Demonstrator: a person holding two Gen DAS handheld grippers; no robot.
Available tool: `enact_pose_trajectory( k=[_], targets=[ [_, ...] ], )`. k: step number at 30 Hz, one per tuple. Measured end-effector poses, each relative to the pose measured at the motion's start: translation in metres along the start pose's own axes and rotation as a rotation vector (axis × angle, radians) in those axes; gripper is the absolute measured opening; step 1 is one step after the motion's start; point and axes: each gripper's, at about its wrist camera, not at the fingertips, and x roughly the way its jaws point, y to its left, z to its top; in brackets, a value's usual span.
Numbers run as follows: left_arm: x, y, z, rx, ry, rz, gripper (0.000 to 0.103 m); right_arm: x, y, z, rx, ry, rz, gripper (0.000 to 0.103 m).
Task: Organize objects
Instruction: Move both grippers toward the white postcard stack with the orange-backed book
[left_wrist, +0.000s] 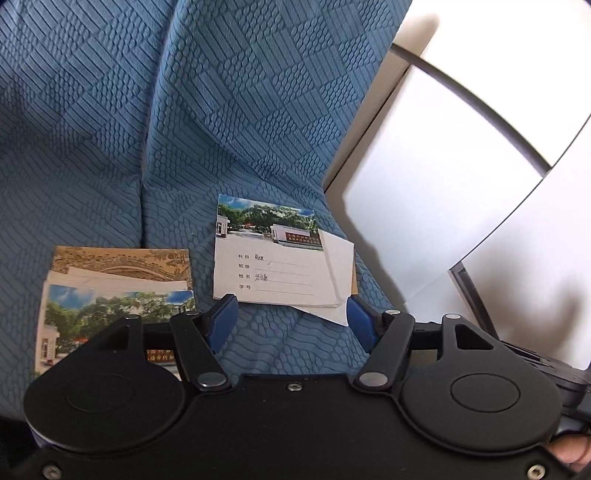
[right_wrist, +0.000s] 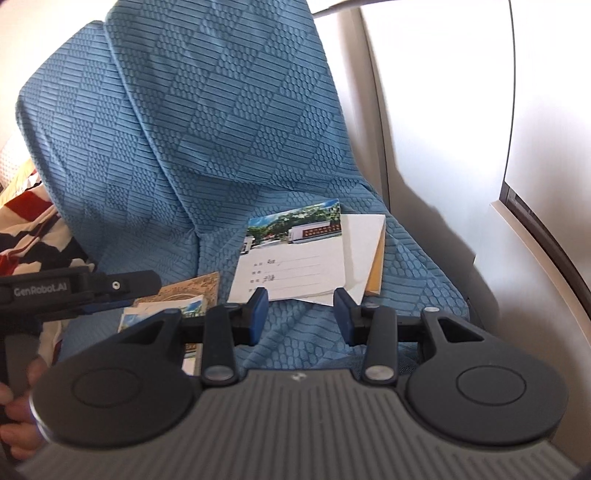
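A stack of notebooks (left_wrist: 275, 266) with a school-photo cover lies on the blue sofa seat (left_wrist: 288, 339), with loose white sheets (left_wrist: 338, 273) sticking out on its right. A second pile of notebooks (left_wrist: 118, 291) lies to its left, a tan cover at its back. My left gripper (left_wrist: 291, 319) is open and empty just in front of the right stack. My right gripper (right_wrist: 301, 314) is open and empty in front of the same stack (right_wrist: 295, 262). The left pile (right_wrist: 177, 302) and the left gripper body (right_wrist: 74, 291) show at the left of the right wrist view.
The blue textured sofa back (left_wrist: 184, 110) rises behind the notebooks. A white wall and window frame (left_wrist: 461, 184) stand close on the right. A red, white and dark patterned cloth (right_wrist: 33, 229) lies at the far left of the right wrist view.
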Motion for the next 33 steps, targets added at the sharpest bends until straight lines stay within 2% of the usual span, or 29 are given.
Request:
enact_pose_trajectory(
  k=[7,15,20,27,33],
  targets=[
    [0.064,0.003,0.012,0.000,0.076,0.024,0.064,0.027,-0.021,0.007,0.038,0.033,-0.005,0.042],
    [0.127,0.013,0.017,0.006,0.150,0.090,0.065,0.066,-0.034,0.020,0.039,0.076,-0.009,0.042],
    [0.150,0.020,0.022,0.043,0.179,0.139,0.065,0.094,-0.038,0.030,0.031,0.115,-0.021,0.042],
    [0.175,0.025,0.029,0.091,0.230,0.136,0.066,0.138,-0.040,0.045,0.028,0.145,0.017,0.042],
    [0.193,0.035,0.032,0.077,0.281,0.135,0.066,0.179,-0.040,0.051,-0.006,0.236,-0.004,0.042]
  ],
)
